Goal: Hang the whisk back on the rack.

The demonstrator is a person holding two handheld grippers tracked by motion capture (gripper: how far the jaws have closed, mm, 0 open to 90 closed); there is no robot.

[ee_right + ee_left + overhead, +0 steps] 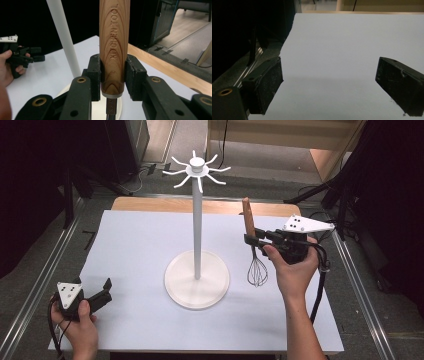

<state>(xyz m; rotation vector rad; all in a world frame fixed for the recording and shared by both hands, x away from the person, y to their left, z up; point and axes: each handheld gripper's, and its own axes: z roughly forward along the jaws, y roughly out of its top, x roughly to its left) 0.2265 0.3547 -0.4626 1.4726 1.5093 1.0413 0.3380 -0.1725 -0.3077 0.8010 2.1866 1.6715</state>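
High view: white sheet on table, dark room. Left gripper wide open, empty; right gripper clamps whisk.

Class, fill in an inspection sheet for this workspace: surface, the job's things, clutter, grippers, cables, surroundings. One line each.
Surface: white sheet covering a wooden table.
Job's things: whisk with wooden handle stamped KITCHEN TOOL, held upright, wires down; white hook stand on round base at centre, hooks bare.
Clutter: nothing seen.
Grippers: right gripper shut on the whisk handle; left gripper open, jaws apart, holding nothing, low over the sheet's near left.
Cables: black cable trailing from right gripper; another at the left hand.
Surroundings: metal rails either side, dark stands, floor beyond.
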